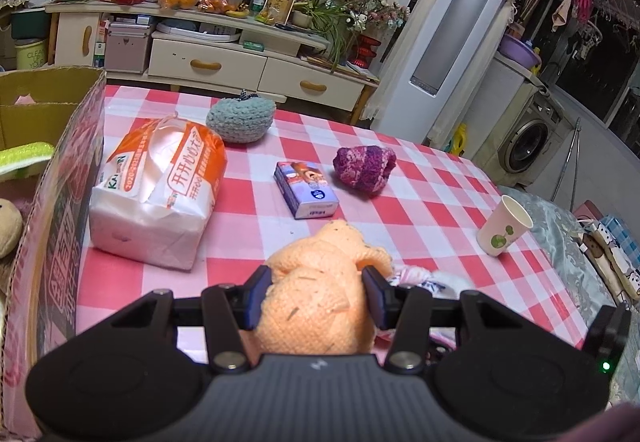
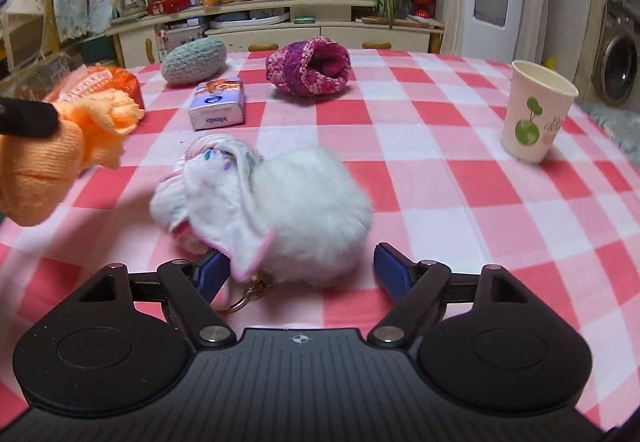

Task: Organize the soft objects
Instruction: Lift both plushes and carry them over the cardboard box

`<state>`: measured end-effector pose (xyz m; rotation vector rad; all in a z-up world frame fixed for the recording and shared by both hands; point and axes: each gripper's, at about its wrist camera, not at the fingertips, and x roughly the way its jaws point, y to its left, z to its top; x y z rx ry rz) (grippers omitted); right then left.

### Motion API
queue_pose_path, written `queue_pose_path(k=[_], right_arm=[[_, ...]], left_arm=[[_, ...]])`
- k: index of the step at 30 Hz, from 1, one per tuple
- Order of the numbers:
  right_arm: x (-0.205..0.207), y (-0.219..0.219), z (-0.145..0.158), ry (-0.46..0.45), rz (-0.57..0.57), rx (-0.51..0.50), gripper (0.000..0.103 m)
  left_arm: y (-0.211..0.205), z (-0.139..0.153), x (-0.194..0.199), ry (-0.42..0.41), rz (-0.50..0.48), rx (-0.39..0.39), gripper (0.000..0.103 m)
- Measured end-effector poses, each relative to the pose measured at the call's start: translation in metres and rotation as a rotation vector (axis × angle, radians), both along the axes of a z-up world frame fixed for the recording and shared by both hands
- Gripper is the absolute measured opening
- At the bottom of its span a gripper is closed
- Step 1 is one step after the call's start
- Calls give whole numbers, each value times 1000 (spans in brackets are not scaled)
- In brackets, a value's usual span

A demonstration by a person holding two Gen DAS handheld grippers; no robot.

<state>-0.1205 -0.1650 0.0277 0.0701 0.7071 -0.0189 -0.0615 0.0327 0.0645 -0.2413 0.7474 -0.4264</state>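
Several soft items remain on the table (image 1: 420, 202). Left wrist view: the left gripper (image 1: 316, 294) is clamped on the orange cloth (image 1: 316, 306), raised beside the box (image 1: 60, 182), which already contains a plush (image 1: 8, 226) and a green item (image 1: 24, 158). Tissue pack (image 1: 156, 186), teal pouch (image 1: 240, 120), small pack (image 1: 306, 190) and purple hat (image 1: 364, 170) are not yet stowed.

Right wrist view: the right gripper (image 2: 300, 274) is wide open, straddling the white pompom (image 2: 312, 210), with the white sock (image 2: 216, 186) lying against it. Cup (image 2: 536, 110) stands well apart. Judged roughly one-third complete.
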Motion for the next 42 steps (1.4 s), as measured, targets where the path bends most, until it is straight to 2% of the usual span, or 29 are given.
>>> queue_pose_path(k=[6, 9, 10, 11, 18, 27, 35, 42], right_arm=[[19, -9, -7, -25, -36, -6, 100], [22, -12, -6, -54, -46, -4, 83], [21, -13, -4, -59, -45, 2, 68], [22, -13, -3, -63, -41, 10, 57], [8, -16, 13, -86, -62, 72, 56], [-9, -17, 57, -172, -87, 151, 56], [-4, 2, 102, -229, -33, 213, 57], [10, 35, 135, -265, 71, 280, 57]], left_arm=[[-2, 0, 0, -1, -5, 3, 49], [0, 1, 0, -1, -2, -1, 49], [1, 2, 0, -3, 1, -4, 49], [2, 3, 0, -5, 2, -6, 49], [9, 10, -3, -22, 4, -30, 49], [23, 26, -6, -59, 13, -69, 49], [45, 40, -2, -97, 56, -102, 49], [75, 54, 1, -133, 121, -130, 49]])
